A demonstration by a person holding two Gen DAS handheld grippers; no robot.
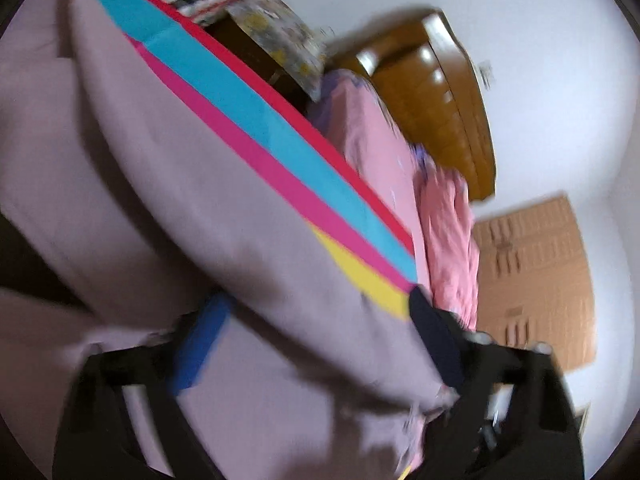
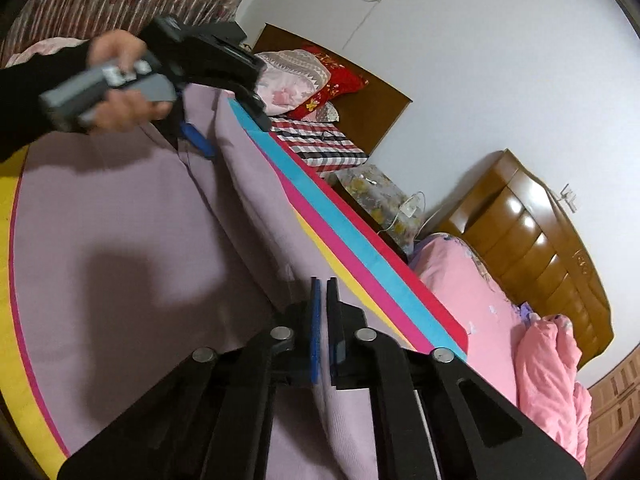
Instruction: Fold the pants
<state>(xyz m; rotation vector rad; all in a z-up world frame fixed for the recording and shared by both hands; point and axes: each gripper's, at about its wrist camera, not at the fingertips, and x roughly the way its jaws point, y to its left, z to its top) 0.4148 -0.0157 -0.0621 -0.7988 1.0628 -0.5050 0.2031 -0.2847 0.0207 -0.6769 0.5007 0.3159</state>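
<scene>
The right gripper (image 2: 325, 292), at six o'clock in its own view, is clenched, its blue-padded jaws almost together over a fold of the lilac pants (image 2: 256, 216); whether cloth is pinched between them cannot be told. The pants lie on a mauve sheet (image 2: 100, 208) with yellow, pink, blue and red stripes (image 2: 352, 248) running toward one o'clock. The cloth looks soft, light and limp, likely to sag and slide unless taken at a doubled edge or hem with both tools. At ten o'clock a hand (image 2: 120, 92) in a dark sleeve holds the left gripper (image 2: 224, 132) angled down onto the pants' far end. Its own blurred view shows cloth bunched between half-open jaws; a firm grip cannot be told. Beyond, at three o'clock, lie a pink quilt (image 2: 548, 364) and a wooden headboard (image 2: 536, 248).
</scene>
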